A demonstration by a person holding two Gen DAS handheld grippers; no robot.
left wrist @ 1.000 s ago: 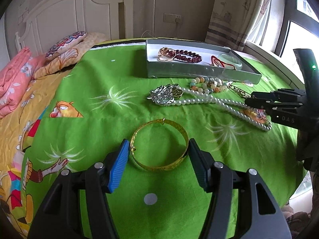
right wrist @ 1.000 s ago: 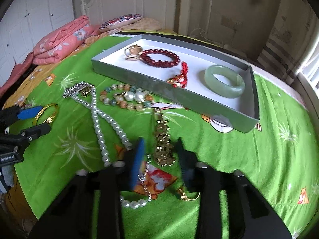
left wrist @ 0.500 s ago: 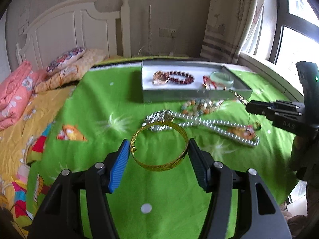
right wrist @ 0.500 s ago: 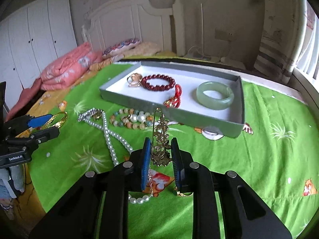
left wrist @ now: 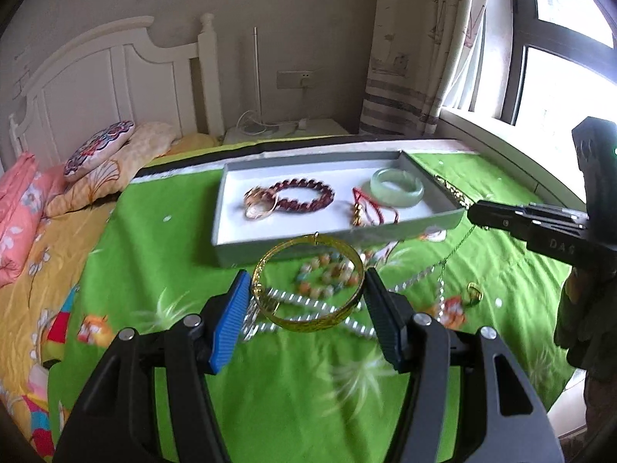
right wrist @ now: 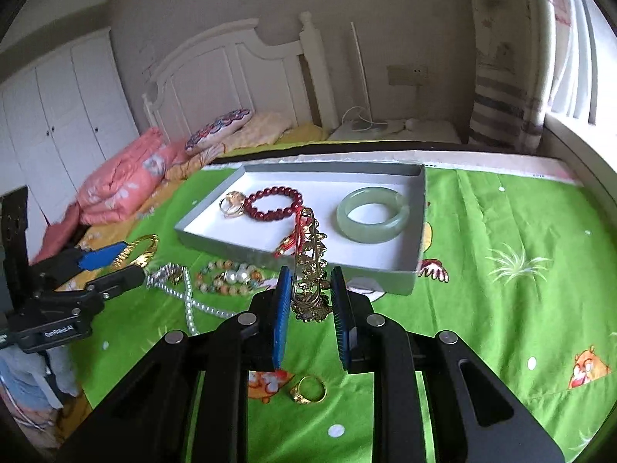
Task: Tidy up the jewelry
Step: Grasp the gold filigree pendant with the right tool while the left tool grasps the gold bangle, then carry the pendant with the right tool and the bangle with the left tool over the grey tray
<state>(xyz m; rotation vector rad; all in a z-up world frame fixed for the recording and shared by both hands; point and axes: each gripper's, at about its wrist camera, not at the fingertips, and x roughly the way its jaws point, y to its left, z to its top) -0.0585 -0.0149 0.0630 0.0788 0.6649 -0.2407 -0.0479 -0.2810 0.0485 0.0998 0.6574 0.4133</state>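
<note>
My left gripper [left wrist: 306, 299] clamps the gold bangle [left wrist: 308, 283] by its sides, lying almost flat above the bedspread [left wrist: 154, 254]; my right gripper [right wrist: 310, 303] pinches the gold hairpin [right wrist: 310, 266], long axis pointing away toward the tray [right wrist: 300, 249]

Both grippers are held up over the bed, tilted downward. The left gripper [left wrist: 306, 299] has its jaws about halfway apart, the blue pad and the black pad pressing opposite sides of a gold bangle [left wrist: 308, 283]. The right gripper [right wrist: 308, 301] has its jaws close together, pinching a gold ornament [right wrist: 310, 266] that stands up between the pads.
</note>
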